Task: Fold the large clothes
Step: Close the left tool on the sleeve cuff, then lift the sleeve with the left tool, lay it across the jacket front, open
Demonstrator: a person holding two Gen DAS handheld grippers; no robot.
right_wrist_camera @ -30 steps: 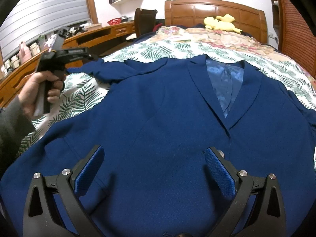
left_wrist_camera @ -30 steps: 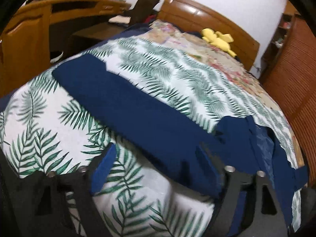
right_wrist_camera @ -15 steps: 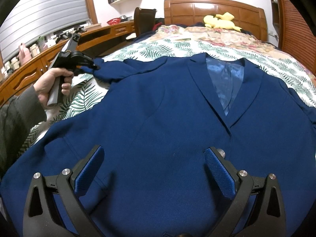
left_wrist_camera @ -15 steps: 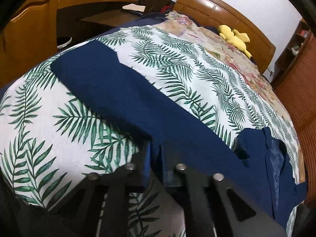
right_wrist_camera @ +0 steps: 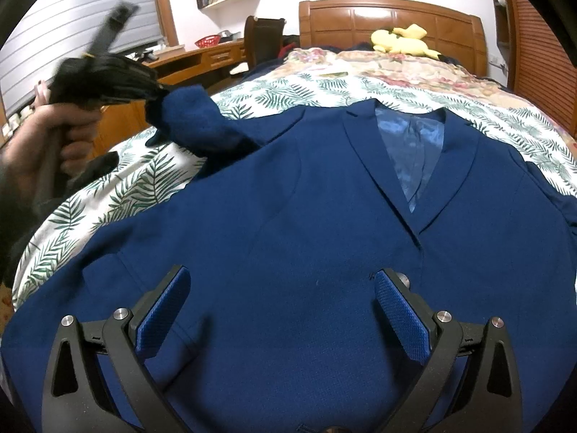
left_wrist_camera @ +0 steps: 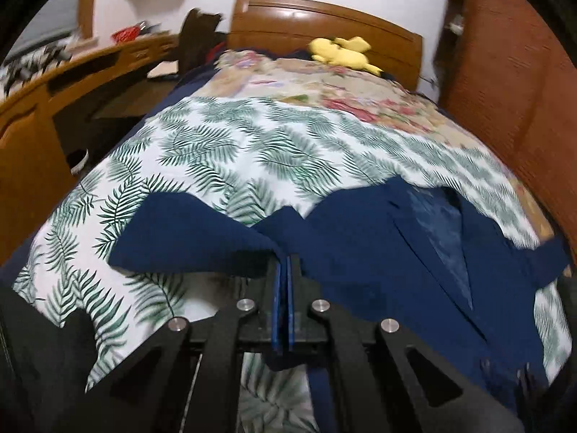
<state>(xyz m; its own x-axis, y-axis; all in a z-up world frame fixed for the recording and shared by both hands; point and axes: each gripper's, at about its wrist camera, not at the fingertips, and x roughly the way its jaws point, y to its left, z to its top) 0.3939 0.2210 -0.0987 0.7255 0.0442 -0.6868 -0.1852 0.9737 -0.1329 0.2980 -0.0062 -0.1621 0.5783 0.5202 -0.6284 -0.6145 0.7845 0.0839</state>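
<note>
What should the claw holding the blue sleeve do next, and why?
Probably carry the sleeve across and lay it over the front of the jacket. The left claw is shut on the sleeve, lifted off the leafy bedspread, while the jacket's body lies flat, front up. The right claw hovers open over the hem and could hold it steady.

No readable text, label, brand, number or sign shows in either view.
</note>
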